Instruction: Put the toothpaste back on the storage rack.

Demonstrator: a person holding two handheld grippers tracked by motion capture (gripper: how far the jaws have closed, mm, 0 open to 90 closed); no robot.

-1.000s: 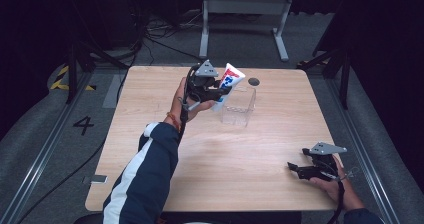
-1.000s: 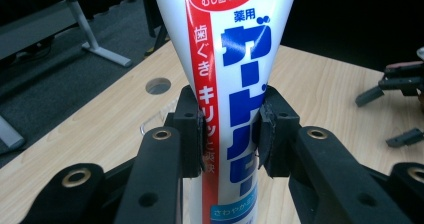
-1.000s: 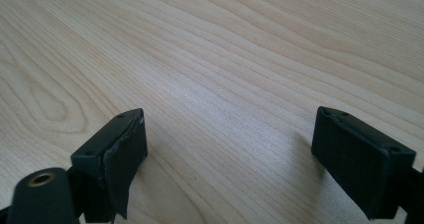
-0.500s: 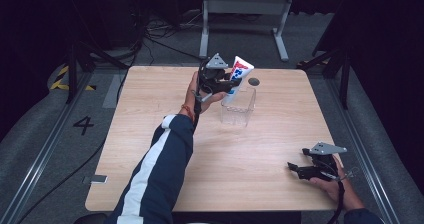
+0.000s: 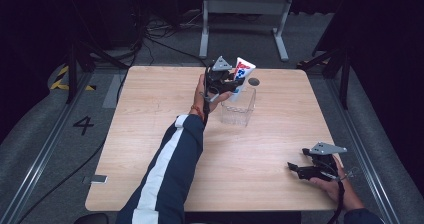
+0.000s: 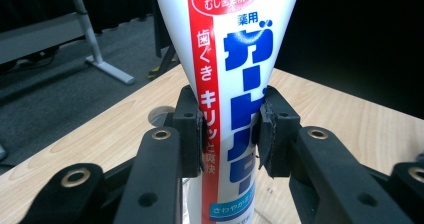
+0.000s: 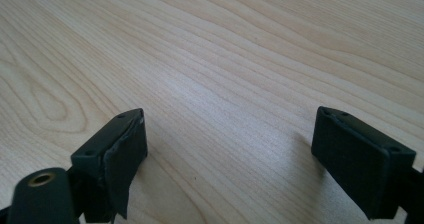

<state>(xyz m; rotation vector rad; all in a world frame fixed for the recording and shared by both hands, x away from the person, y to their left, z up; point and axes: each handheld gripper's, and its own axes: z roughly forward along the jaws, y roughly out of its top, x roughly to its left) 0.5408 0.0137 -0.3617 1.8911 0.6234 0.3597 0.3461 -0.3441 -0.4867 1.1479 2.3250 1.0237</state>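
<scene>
From the high view we see the left gripper [image 5: 231, 84] held over the far middle of the wooden bench [image 5: 150, 149], its jaws pinching a white toothpaste tube [image 5: 242, 71] with blue and red print. The tube stands nearly upright, its wide crimped end uppermost, and its lower end reaches into the open top of a clear plastic container [image 5: 239, 109] that sits on the bench just beside the hand. A small dark round hole [image 5: 254, 81] lies in the bench just behind the container. The right gripper [image 5: 300, 168] rests low near the right front corner, well apart from the tube.

In the left gripper view we find the toothpaste tube [image 6: 235, 84] running straight up between the two black pads [image 6: 192, 134], which press on it from both sides at its narrower lower part. The bench [image 6: 340, 104] spreads behind.

In the right gripper view the right gripper [image 7: 230, 149] has its jaws spread wide, with bare bench [image 7: 225, 59] between them and nothing held.
</scene>
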